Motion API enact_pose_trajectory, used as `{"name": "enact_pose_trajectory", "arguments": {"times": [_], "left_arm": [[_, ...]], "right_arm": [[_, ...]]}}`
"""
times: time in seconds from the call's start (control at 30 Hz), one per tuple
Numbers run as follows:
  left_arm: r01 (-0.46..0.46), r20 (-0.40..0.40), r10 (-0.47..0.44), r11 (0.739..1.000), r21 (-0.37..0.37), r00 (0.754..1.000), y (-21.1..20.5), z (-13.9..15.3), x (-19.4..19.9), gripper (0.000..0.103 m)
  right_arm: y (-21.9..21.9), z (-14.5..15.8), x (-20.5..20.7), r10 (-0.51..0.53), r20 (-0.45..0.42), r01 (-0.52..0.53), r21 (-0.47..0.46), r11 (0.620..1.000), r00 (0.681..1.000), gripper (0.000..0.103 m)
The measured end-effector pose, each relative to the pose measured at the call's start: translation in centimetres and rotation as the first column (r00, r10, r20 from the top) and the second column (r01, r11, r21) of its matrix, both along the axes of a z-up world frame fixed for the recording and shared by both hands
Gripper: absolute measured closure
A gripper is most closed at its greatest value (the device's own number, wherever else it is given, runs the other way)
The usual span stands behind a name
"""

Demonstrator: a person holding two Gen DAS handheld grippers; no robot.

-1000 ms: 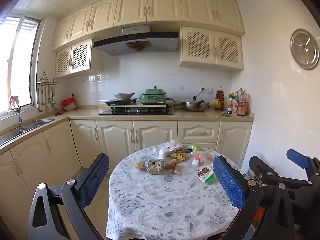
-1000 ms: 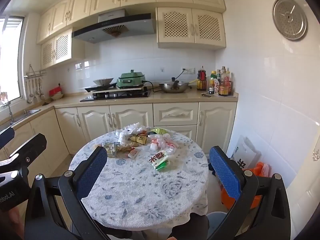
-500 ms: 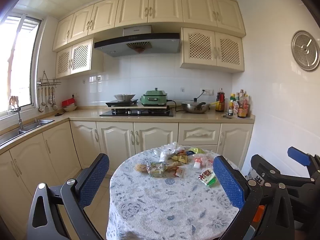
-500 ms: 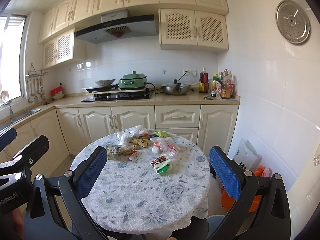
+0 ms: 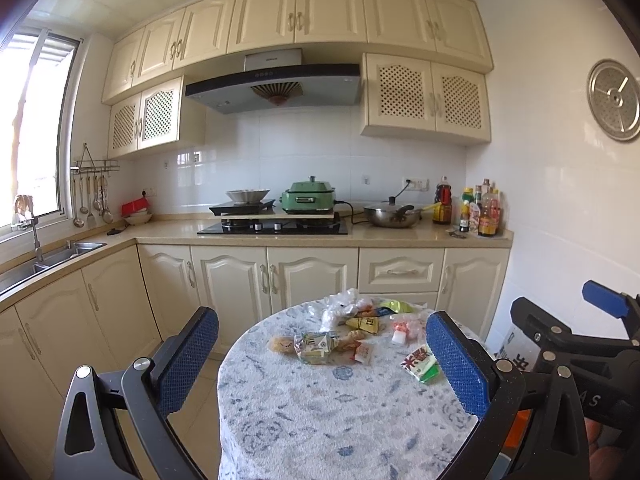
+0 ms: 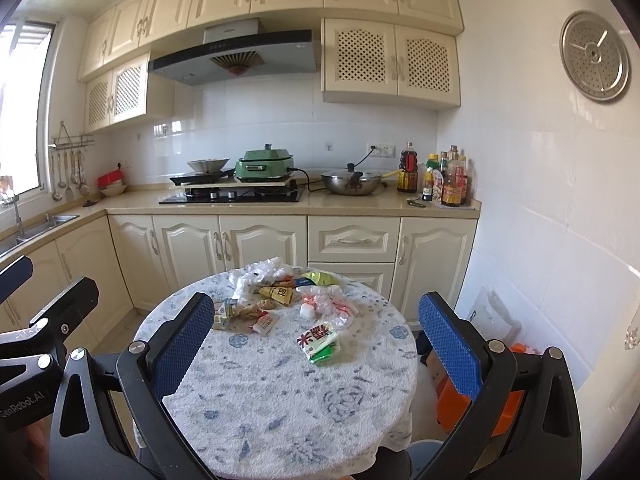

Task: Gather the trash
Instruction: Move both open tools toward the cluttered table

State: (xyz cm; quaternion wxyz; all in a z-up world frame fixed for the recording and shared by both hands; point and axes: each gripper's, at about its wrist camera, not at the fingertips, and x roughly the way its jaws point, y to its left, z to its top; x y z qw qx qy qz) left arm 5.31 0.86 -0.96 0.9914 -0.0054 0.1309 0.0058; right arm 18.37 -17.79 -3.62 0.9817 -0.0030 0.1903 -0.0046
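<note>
A round table (image 5: 320, 420) (image 6: 280, 400) with a blue floral cloth carries a heap of trash on its far half: clear plastic bags (image 5: 340, 308) (image 6: 260, 276), a yellow wrapper (image 6: 278, 294), a small carton (image 5: 314, 344), and a red-green snack packet (image 5: 420, 362) (image 6: 320, 340) lying apart. My left gripper (image 5: 320, 360) is open and empty, held back from the table's near edge. My right gripper (image 6: 316, 344) is open and empty too, also short of the trash. Each gripper shows at the edge of the other's view.
Cream cabinets and a counter with a hob, green cooker (image 5: 308, 198), wok (image 6: 352, 184) and bottles stand behind the table. A sink (image 5: 60, 254) is on the left. A white bag (image 6: 494, 320) and something orange (image 6: 476, 404) sit on the floor at the right wall.
Both grippers have tilted slightly downward, so the table and trash sit a little lower in both views. Nothing was gripped; both jaws stay open.
</note>
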Motion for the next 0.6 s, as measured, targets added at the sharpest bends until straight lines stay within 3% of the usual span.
{"name": "enact_pose_trajectory", "arguments": {"times": [0.3, 0.6], "left_arm": [[0.006, -0.070, -0.006, 1.000, 0.002, 0.998, 1.1, -1.6, 5.4, 0.001], [0.003, -0.196, -0.005, 1.000, -0.015, 0.980, 2.0, -3.6, 12.2, 0.001]], "right_arm": [[0.0, -2.1, 5.1, 0.012, -0.064, -0.013, -0.014, 1.000, 0.998, 0.000], [-0.2, -6.9, 10.9, 0.004, -0.195, -0.011, -0.037, 0.999, 0.981, 0.000]]}}
